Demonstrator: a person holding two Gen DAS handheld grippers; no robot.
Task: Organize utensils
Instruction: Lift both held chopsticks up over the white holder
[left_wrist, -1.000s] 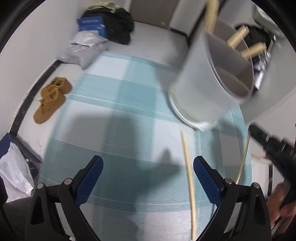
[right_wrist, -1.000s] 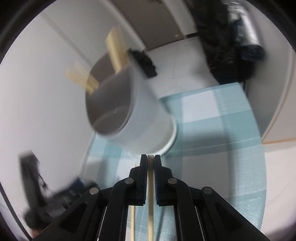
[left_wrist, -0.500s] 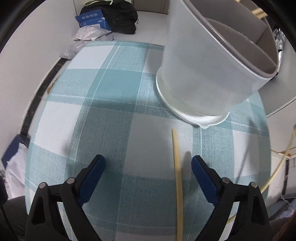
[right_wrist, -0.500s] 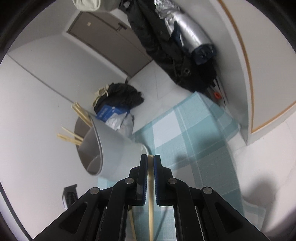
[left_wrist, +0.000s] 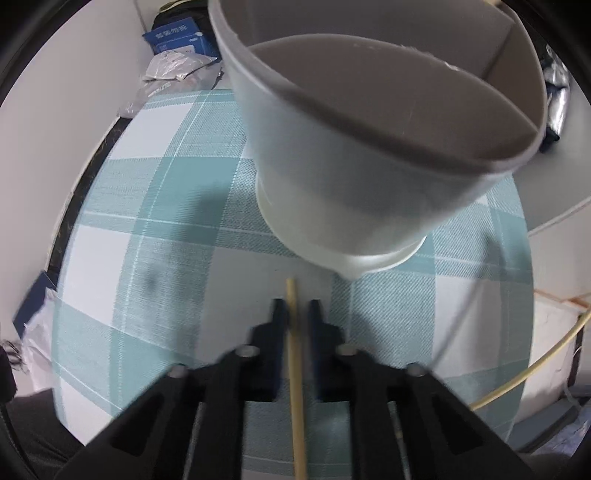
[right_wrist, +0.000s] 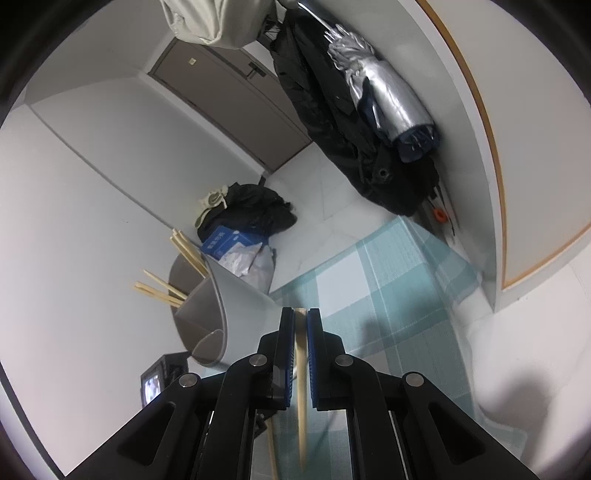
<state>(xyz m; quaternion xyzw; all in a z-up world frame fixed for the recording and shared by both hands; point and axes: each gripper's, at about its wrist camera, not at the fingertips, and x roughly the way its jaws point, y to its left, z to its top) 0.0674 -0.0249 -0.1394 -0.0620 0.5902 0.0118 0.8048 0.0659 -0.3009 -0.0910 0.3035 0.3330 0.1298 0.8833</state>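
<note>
Left gripper (left_wrist: 295, 314) clenched on 1 chopstick (left_wrist: 293, 332) lying on the checked cloth (left_wrist: 147, 258) beside the holder (left_wrist: 351, 192); right gripper (right_wrist: 301, 321) grasps another chopstick (right_wrist: 302, 369). Risk: thin stick pivots or slips when lifted, or clips the holder's rim

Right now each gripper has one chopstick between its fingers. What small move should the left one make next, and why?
Probably lift. The left gripper is closed around a chopstick that lies on the checked cloth, just before the divided holder. Raising it comes first, before carrying it over the rim.
</note>
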